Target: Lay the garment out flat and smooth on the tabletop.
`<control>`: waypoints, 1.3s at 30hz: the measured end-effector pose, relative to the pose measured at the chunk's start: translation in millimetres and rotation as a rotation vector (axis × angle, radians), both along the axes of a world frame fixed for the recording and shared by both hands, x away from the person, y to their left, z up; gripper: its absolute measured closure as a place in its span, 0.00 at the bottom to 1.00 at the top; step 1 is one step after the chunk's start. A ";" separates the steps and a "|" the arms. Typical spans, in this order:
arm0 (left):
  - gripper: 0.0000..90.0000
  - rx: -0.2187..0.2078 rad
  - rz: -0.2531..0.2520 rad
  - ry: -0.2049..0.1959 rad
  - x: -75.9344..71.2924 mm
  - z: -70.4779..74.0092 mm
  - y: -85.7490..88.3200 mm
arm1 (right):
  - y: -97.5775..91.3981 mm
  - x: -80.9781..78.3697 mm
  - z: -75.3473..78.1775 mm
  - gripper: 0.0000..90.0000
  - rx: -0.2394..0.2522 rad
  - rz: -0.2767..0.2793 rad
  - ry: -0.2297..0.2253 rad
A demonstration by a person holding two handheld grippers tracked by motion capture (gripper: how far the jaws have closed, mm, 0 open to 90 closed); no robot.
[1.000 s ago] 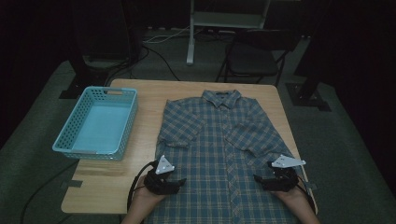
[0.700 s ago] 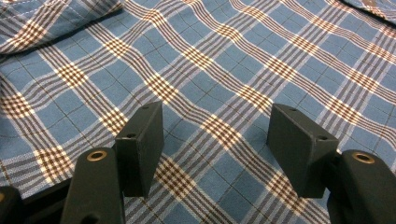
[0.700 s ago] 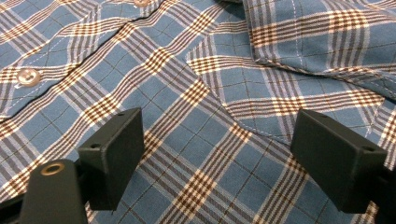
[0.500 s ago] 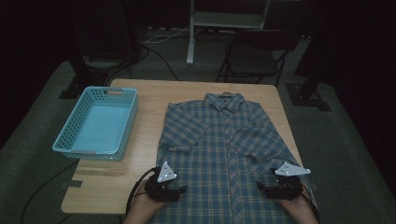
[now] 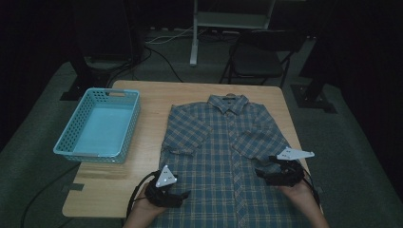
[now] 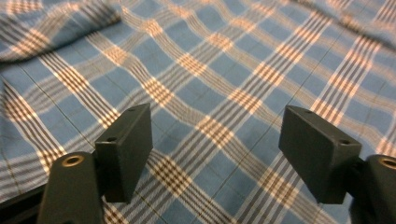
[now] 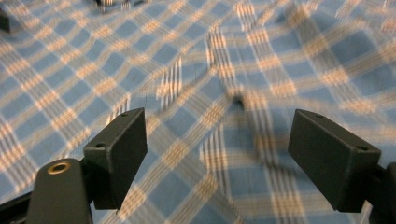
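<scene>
A blue and orange plaid short-sleeved shirt (image 5: 228, 152) lies flat on the wooden table (image 5: 142, 166), collar at the far side and hem at the near edge. My left gripper (image 5: 183, 194) rests low over the shirt's near left part. In the left gripper view its jaws (image 6: 217, 126) have just been opening and stand open above flat cloth (image 6: 224, 70), with nothing pinched. My right gripper (image 5: 262, 174) hovers over the shirt's near right part, by the sleeve. Its jaws (image 7: 219, 130) are open over blurred plaid cloth (image 7: 177, 60).
A light blue plastic basket (image 5: 71, 151) stands on the table's left side, apart from the shirt. Bare wood lies between basket and shirt. Behind the table are a dark folding chair (image 5: 256, 57) and a white stand (image 5: 195, 42).
The left gripper's jaws have opened wider and let go of the cloth. My right gripper has lifted off the shirt. The shirt has slid slightly toward the near edge.
</scene>
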State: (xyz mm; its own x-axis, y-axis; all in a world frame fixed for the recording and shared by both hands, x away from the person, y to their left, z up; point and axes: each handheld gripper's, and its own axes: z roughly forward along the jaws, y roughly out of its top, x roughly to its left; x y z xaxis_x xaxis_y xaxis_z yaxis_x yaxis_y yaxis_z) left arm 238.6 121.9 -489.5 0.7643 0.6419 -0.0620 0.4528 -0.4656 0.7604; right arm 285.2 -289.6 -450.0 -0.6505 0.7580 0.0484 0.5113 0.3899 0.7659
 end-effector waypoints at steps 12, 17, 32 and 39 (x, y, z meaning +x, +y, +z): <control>0.12 -0.090 -0.015 -0.098 -6.2 0.7 8.6 | 36.1 56.2 17.1 0.24 -0.044 0.047 0.022; 0.00 -0.095 -0.021 -0.042 -5.3 -0.7 8.9 | 52.6 79.3 9.1 0.46 -0.066 0.080 0.052; 0.00 -0.024 -0.054 -0.002 -6.0 -6.4 3.3 | 75.0 106.6 -24.3 0.62 -0.206 0.107 0.113; 0.00 0.002 -0.049 -0.003 -5.8 -6.8 1.5 | 68.8 110.1 -25.9 0.68 -0.175 0.130 0.117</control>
State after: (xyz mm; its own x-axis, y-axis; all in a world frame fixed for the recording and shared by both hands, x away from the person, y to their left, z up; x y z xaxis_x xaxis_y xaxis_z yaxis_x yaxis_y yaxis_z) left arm 232.8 123.4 -496.3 0.7951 0.6036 -0.0586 0.4270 -0.4887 0.7608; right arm 395.3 -220.8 -475.9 -0.7404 0.6721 0.0046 0.5297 0.5794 0.6195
